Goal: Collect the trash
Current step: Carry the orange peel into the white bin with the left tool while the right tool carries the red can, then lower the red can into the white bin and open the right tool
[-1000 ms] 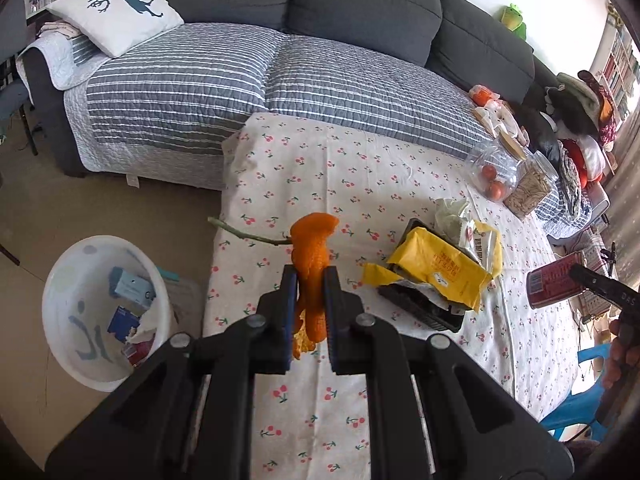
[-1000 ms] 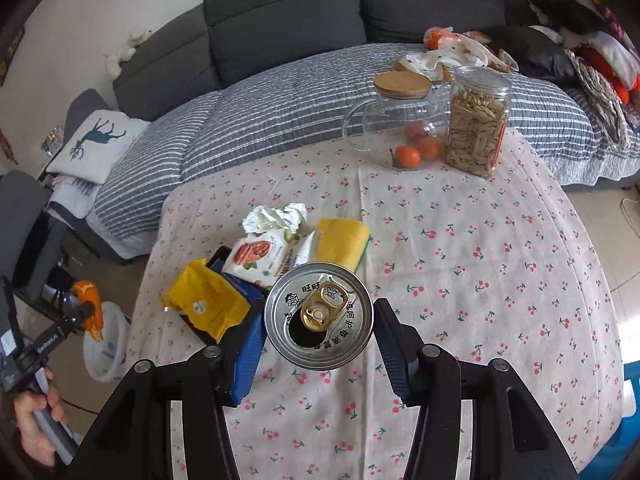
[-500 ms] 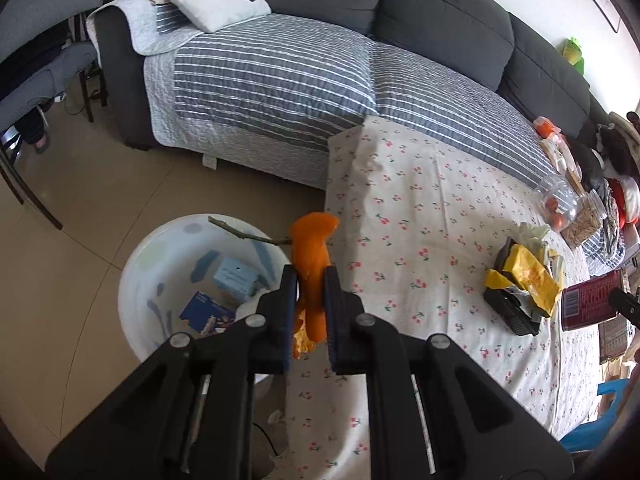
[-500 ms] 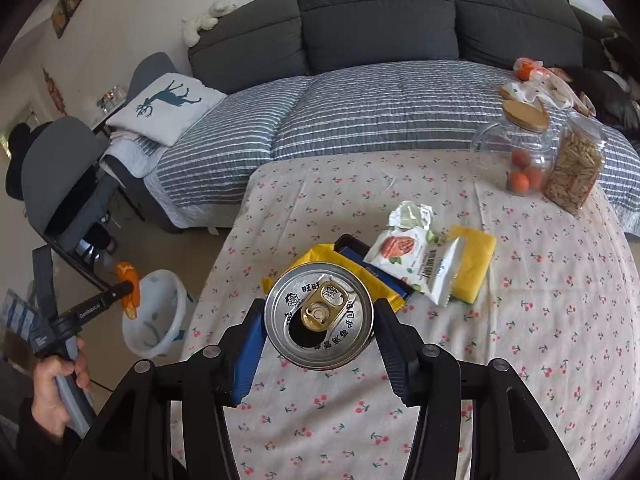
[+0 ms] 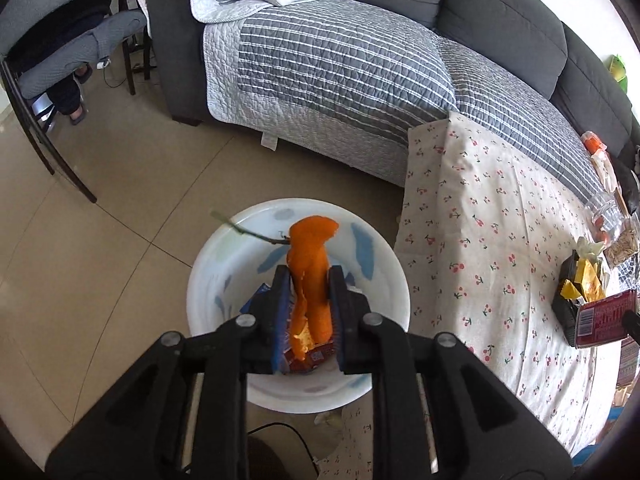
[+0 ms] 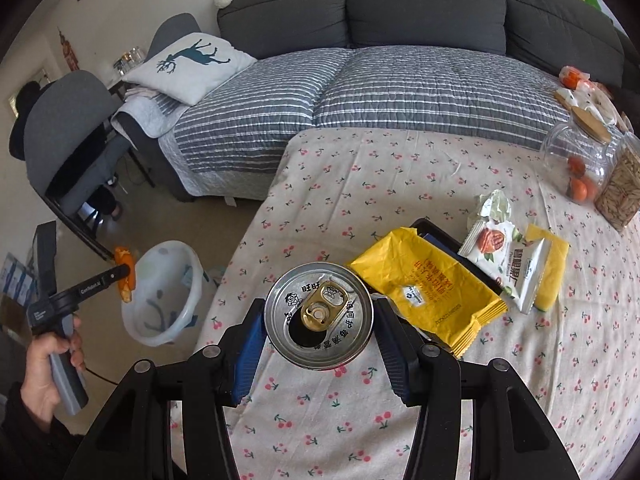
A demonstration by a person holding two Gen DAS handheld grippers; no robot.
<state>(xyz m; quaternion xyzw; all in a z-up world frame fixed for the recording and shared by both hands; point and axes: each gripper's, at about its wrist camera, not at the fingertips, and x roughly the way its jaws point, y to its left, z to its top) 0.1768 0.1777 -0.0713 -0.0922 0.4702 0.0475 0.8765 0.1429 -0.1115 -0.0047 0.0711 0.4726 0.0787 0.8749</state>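
My left gripper (image 5: 308,276) hangs over the white bin (image 5: 224,248) on the floor, and its jaws are opening. An orange peel (image 5: 310,264) with a thin twig still stands between the pads and touches both. Wrappers lie in the bin beneath it. In the right wrist view the left gripper (image 6: 126,276) and peel (image 6: 124,268) show above the bin (image 6: 192,276), held by a hand (image 6: 44,364). My right gripper (image 6: 320,308) is shut on an opened drink can (image 6: 320,312), upright over the table's left part. That red can (image 5: 600,318) also shows in the left wrist view.
On the cherry-print tablecloth (image 6: 360,184) lie a yellow packet (image 6: 424,280) and a snack pack (image 6: 500,248) on a black tray (image 6: 436,236). Glass jars (image 6: 580,168) stand at the far right. A grey sofa (image 6: 400,92) runs behind; a chair (image 6: 68,132) stands left of the bin.
My left gripper swung left off the table to above the bin, and its jaws have widened around the peel. The right gripper carried the can leftward over the table.
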